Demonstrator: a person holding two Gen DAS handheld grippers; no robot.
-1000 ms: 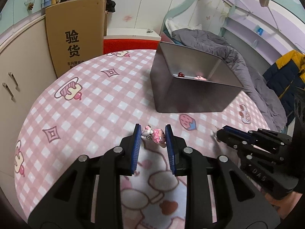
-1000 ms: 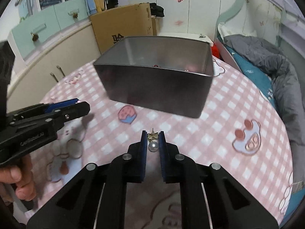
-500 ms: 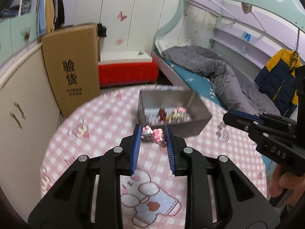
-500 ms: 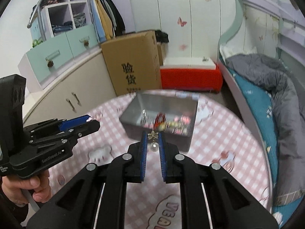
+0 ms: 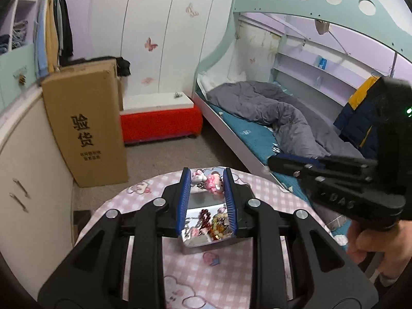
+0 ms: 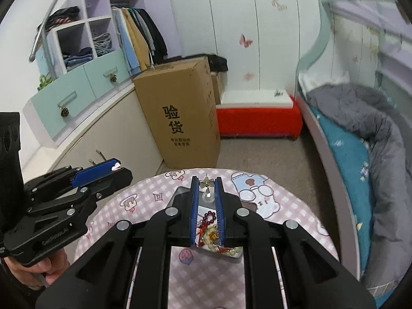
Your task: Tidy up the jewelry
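The left tool (image 5: 207,180) is closed narrowly on a pink cat charm (image 5: 209,180), pinched near the tips of its blue pads. The right tool (image 6: 206,186) is nearly shut on a pearl earring (image 6: 208,193), whose bow top pokes out beyond the tips. Below both tools, seen between their fingers, sits a metal box (image 5: 195,242) holding red beads and other jewelry. The box rests on the round bench (image 6: 283,200) with its pink checked cloth. Beyond the bench stand a cardboard carton (image 6: 180,113) and a bed (image 5: 257,118).
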